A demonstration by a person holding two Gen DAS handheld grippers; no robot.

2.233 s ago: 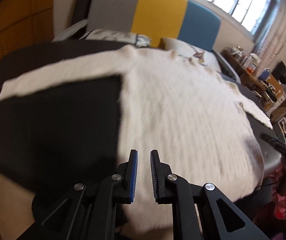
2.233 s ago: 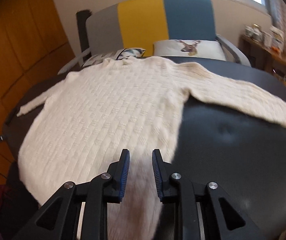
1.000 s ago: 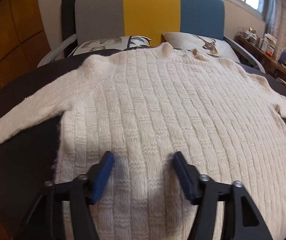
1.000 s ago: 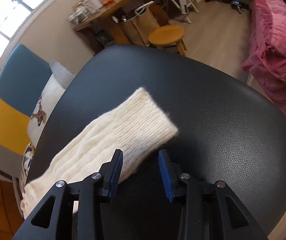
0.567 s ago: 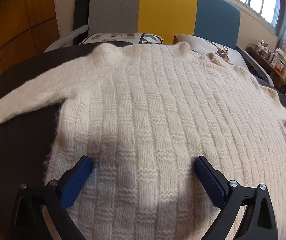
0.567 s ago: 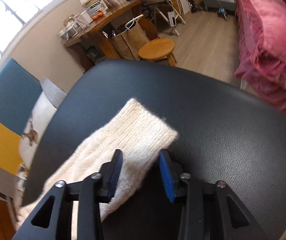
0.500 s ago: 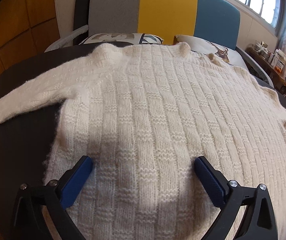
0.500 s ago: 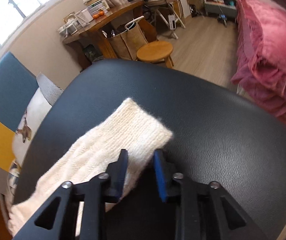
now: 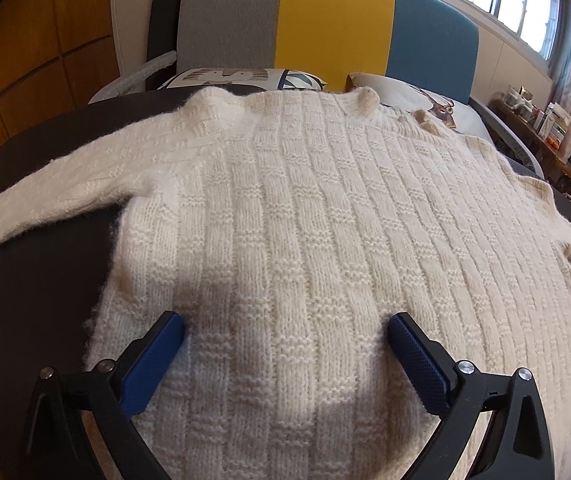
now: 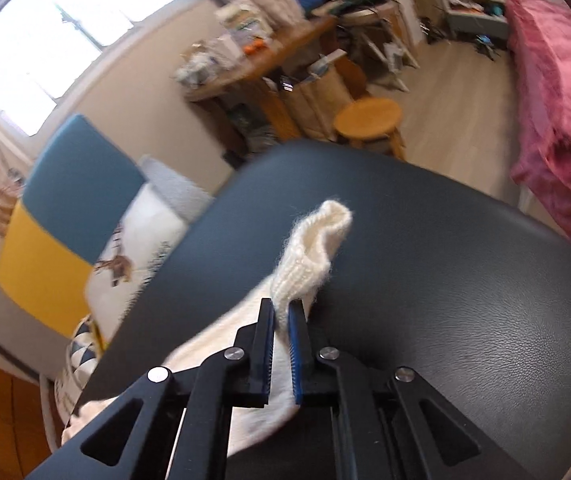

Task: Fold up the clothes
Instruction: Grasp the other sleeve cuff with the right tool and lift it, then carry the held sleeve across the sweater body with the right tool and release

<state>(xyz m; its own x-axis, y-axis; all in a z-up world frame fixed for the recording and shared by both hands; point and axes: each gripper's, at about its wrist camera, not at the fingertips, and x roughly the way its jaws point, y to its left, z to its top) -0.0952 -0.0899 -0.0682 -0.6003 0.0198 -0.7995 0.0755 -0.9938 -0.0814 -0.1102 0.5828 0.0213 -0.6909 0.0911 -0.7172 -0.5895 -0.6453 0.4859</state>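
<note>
**Right gripper clamps a sleeve end while the left waits, spread over the sweater**

The left wrist view takes in almost the whole cream knit sweater (image 9: 285, 220), spread flat on a dark padded surface (image 9: 33, 280) with its collar toward the far edge and one sleeve (image 9: 45, 200) stretched out to the left. The left gripper (image 9: 285, 328) hovers over the lower body of the sweater, its blue-padded fingers (image 9: 153, 360) spread wide and holding nothing. The other sleeve only just shows at the right edge of this view.

The right wrist view supplies that missing part. The right gripper (image 10: 281, 312) has its jaws pressed together on the sleeve end (image 10: 309, 252), and the cuff rises above the fingertips, curling over, lifted clear of the dark surface (image 10: 465, 280). The rest of that sleeve trails back below the gripper. The sweater's body is out of this view.

Behind the surface stands a chair back (image 9: 325, 28) in grey, yellow and blue panels, with printed cushions (image 9: 241, 76) just past the collar. Only the right wrist view shows the room beyond: a round wooden stool (image 10: 367, 118), a cluttered wooden desk (image 10: 265, 64) under a bright window (image 10: 53, 28), pale wood flooring and a pink ruffled cover (image 10: 557, 92) at the right.
</note>
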